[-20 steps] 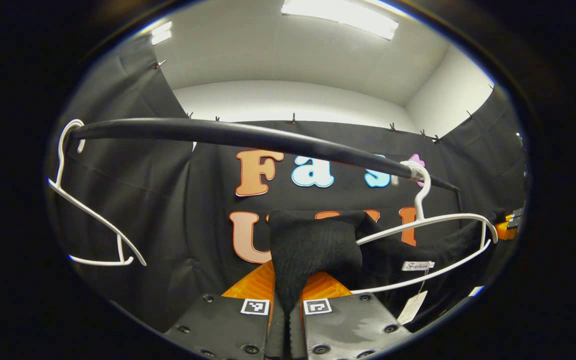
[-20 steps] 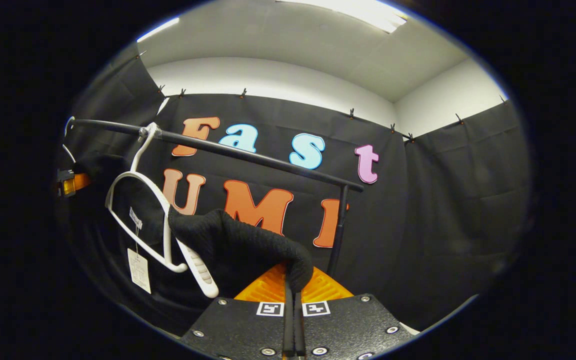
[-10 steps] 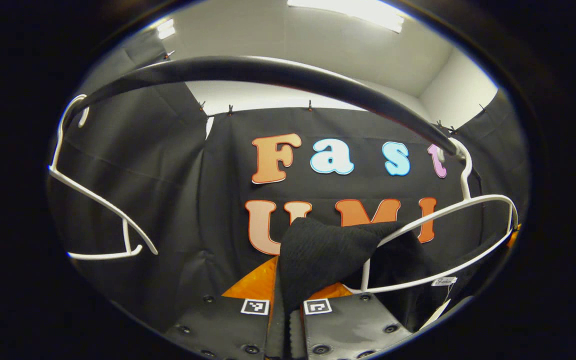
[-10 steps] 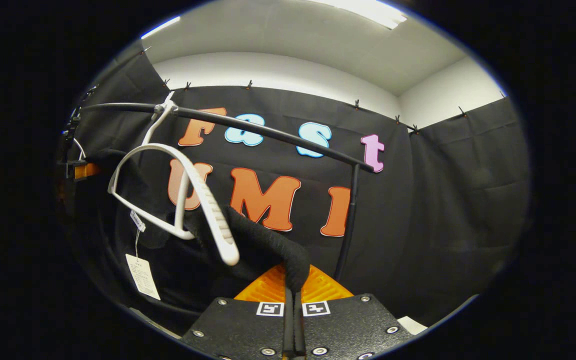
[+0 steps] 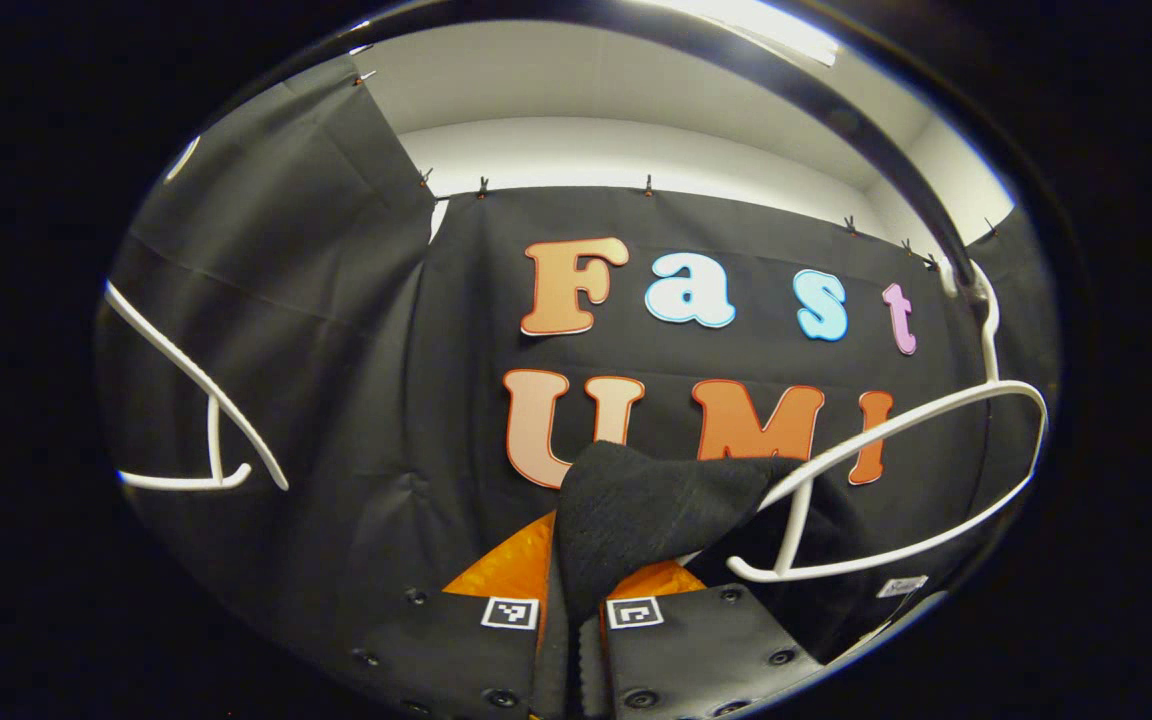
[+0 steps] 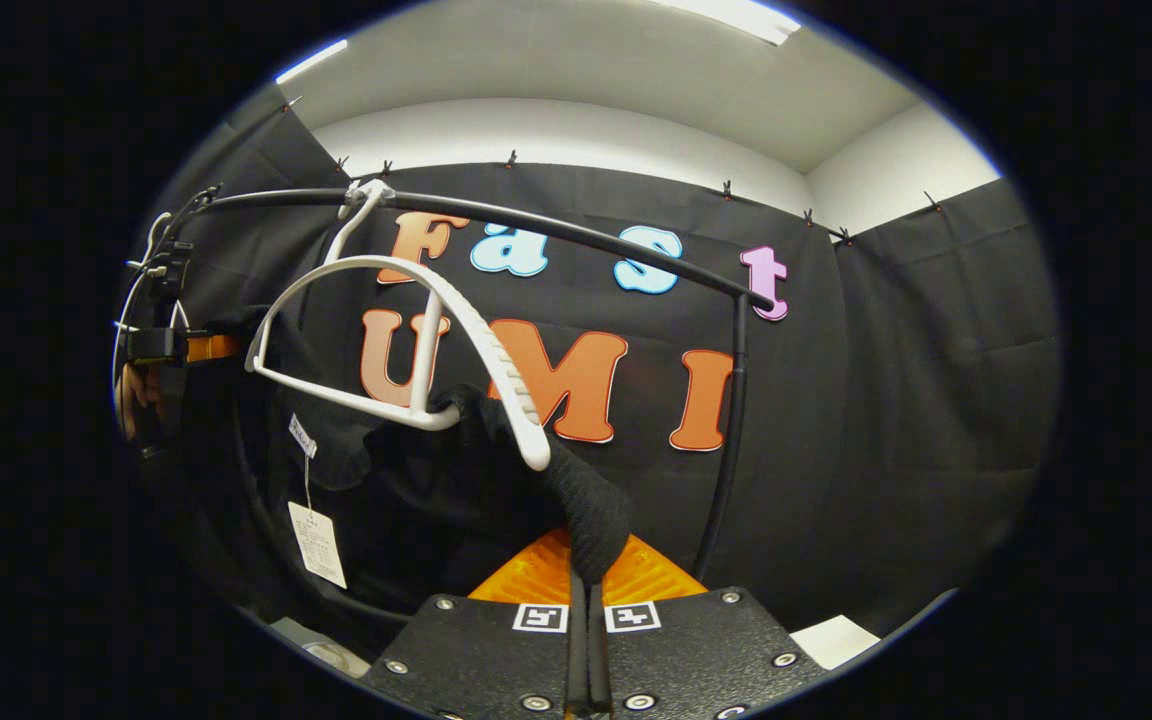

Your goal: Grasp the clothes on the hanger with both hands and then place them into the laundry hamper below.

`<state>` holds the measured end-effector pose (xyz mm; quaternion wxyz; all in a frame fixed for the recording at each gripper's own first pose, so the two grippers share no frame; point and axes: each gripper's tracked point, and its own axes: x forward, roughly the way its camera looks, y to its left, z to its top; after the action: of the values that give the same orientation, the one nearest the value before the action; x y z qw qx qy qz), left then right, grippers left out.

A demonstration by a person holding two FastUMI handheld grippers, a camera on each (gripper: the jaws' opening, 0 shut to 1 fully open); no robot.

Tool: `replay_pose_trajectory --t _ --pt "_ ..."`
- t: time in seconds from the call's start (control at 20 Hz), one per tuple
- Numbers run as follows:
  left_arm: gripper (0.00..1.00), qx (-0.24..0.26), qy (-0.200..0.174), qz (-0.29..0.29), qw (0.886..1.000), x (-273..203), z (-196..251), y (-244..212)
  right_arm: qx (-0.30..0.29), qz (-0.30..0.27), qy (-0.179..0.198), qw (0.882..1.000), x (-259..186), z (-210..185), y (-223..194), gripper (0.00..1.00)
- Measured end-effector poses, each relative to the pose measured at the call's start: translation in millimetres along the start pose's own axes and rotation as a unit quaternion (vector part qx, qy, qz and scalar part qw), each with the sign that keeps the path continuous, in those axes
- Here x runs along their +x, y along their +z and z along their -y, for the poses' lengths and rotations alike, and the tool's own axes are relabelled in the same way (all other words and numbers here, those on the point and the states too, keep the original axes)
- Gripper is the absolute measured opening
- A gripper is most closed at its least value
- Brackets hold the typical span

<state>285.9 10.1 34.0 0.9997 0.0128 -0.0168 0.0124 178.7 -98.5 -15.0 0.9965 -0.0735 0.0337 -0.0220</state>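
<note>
Both hand-held grippers lower than a second ago. Left hand-held gripper (image 5: 570,640) and right hand-held gripper (image 6: 586,640) clamped on black garment (image 5: 636,510). Garment slid below white hanger (image 6: 406,340), nearly free, just ahead of fingers. Hamper next.

The left gripper (image 5: 581,640) pinches a fold of black knitted garment (image 5: 636,505) between its closed fingers. Just right of it hangs a white plastic hanger (image 5: 896,480) (the garment drapes off its near arm); another white hanger (image 5: 191,400) hangs far left.
</note>
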Motion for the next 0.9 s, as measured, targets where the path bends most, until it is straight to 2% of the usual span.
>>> replay_pose_trajectory --t 0.15,0.35,0.6,0.85,0.9 --pt "0.11 0.001 0.008 0.001 1.0 3.9 -4.3 -1.4 0.002 0.003 0.007 1.0 -1.1 -7.2 -0.7 0.0" --pt "0.11 0.033 0.016 -0.006 0.999 3.3 -15.9 -17.6 0.008 0.004 0.012 1.0 -4.3 -15.6 -7.7 0.0" --pt "0.11 0.032 0.013 -0.023 0.999 -2.1 -18.9 -30.4 0.015 0.003 0.021 1.0 -5.6 -28.5 -18.0 0.0" --pt "0.11 0.03 0.014 -0.058 0.998 6.5 -18.7 -48.8 0.041 -0.002 0.007 0.999 5.7 -21.3 -22.4 0.0" --pt "0.14 0.024 0.014 -0.066 0.997 10.1 -19.2 -54.1 0.039 0.0 0.001 0.999 9.9 -18.2 -22.2 0.0"
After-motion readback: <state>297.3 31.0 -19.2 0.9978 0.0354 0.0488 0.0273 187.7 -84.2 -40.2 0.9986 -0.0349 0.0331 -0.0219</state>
